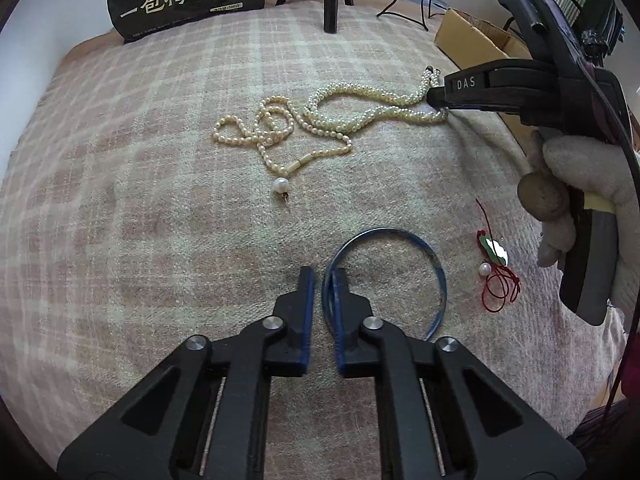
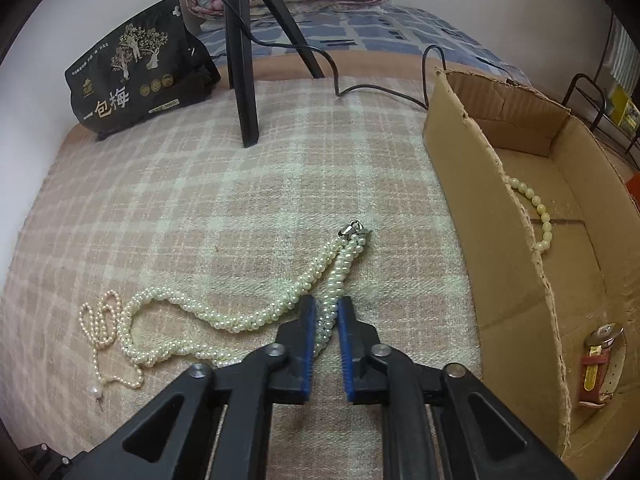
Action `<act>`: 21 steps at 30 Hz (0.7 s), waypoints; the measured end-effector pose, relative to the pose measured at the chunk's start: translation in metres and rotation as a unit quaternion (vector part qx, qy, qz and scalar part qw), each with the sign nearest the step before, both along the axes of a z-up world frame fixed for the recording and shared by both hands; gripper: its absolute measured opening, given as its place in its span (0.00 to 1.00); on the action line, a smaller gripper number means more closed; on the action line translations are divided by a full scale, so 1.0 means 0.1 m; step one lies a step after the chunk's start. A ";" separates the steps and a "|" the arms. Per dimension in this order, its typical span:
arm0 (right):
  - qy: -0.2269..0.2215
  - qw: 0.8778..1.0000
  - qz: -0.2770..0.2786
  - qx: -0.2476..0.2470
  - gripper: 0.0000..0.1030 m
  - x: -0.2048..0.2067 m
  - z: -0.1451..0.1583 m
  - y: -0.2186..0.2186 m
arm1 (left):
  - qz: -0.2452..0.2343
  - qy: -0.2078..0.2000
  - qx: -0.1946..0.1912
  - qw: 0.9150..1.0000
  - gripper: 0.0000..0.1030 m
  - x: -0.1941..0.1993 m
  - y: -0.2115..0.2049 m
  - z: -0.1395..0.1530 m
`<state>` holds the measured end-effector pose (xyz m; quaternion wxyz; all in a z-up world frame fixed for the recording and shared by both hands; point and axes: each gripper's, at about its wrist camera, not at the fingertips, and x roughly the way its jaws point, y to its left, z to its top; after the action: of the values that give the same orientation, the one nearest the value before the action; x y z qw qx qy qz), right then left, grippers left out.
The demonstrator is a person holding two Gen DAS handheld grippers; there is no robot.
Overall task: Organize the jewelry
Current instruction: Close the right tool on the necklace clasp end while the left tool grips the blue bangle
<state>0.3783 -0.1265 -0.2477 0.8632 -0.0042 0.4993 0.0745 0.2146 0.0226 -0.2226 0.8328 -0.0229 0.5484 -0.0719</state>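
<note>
Right tongs straddle one strand of the twisted pearl rope, jaws a little apart with beads between the blue pads; whether they already pinch it I cannot tell. Gripping near the clasp end makes sense: that end lies closest to the box at 2 o'clock, so the rest can trail behind.

Left tongs are nearly closed with the blue bangle rim in the gap, the right pad inside the ring; contact looks likely but is not certain.

On the blanket, the thin necklace crosses the rope's far loop at 10 o'clock, so a lift may drag it. A red-cord charm lies just beside the bangle at 3 o'clock.

The box's torn near wall stands high, so the rope must clear it. Inside, a bead bracelet and watch leave bare floor between them. A tripod and snack bag stand well apart at 11 o'clock.
</note>
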 end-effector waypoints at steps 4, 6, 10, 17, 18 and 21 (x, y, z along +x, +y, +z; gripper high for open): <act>-0.006 1.000 0.010 0.005 0.06 -0.04 0.04 0.02 | 0.004 -0.004 -0.013 1.000 0.02 -0.02 0.05 0.06; -0.016 1.000 0.016 0.011 0.06 -0.07 0.11 0.01 | 0.007 -0.012 -0.021 1.000 0.02 -0.05 0.08 0.13; -0.034 0.999 0.020 0.029 0.06 -0.14 0.28 -0.02 | 0.008 -0.033 -0.032 0.999 0.02 -0.09 0.14 0.31; -0.072 0.995 0.041 0.058 0.06 -0.32 0.67 0.00 | 0.011 -0.066 -0.045 0.997 0.01 -0.17 0.18 0.54; -0.078 0.994 0.045 0.062 0.06 -0.35 0.73 0.01 | 0.012 -0.069 -0.047 0.996 0.01 -0.17 0.19 0.57; -0.094 0.992 0.054 0.069 0.06 -0.44 0.89 0.04 | 0.012 -0.076 -0.050 0.996 0.01 -0.18 0.19 0.62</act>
<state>0.3338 -0.1223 -0.1587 0.8995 0.0213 0.4083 0.1541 0.1966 0.0415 -0.1602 0.8709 -0.0655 0.4786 -0.0904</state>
